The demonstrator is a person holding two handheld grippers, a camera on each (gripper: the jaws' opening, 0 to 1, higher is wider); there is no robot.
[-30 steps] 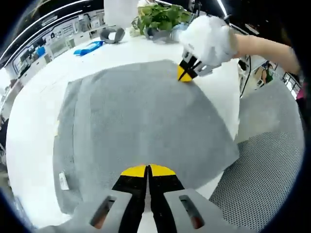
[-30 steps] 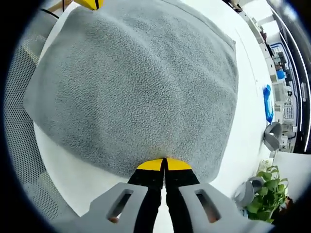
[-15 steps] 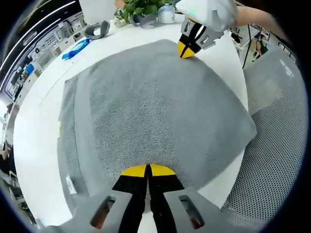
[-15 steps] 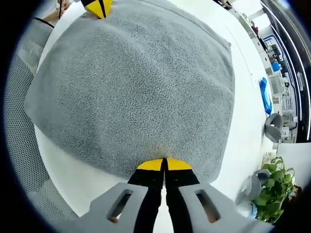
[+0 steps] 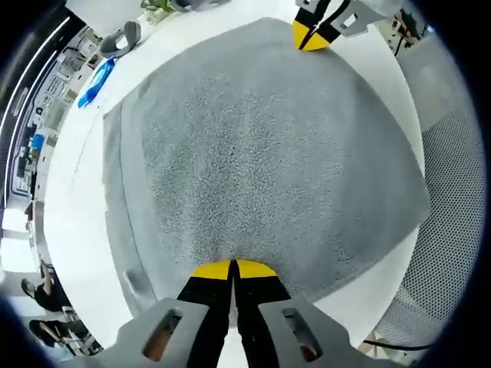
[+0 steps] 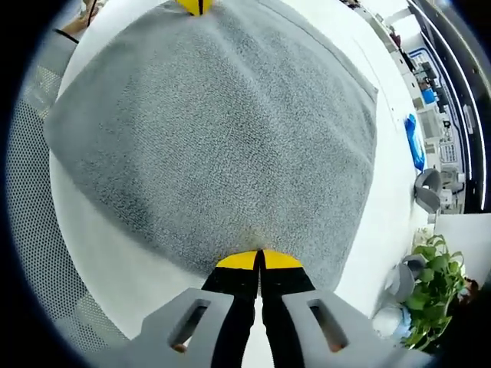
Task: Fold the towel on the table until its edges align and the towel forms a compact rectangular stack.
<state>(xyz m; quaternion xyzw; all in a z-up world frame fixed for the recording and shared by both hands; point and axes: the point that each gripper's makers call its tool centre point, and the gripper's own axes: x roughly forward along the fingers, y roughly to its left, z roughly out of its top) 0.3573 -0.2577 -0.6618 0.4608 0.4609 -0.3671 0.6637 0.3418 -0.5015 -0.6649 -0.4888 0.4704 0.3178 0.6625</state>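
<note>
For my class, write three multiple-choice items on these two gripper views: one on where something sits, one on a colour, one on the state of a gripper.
1. Where does the grey terry-cloth towel lie?
A. On the white table
B. On the mesh floor
C. Over a chair

2. What colour are the tips of the left gripper?
A. Red
B. Yellow
C. Green

3. How does the right gripper stand?
A. Wide open above the towel
B. Shut on a blue packet
C. Shut on the towel's edge

Answers:
1. A, white tabletop shows around the towel.
2. B, the tips at the towel's edge are yellow above black jaws.
3. C, the jaws meet with no gap, with the towel's edge at their tips.
</note>
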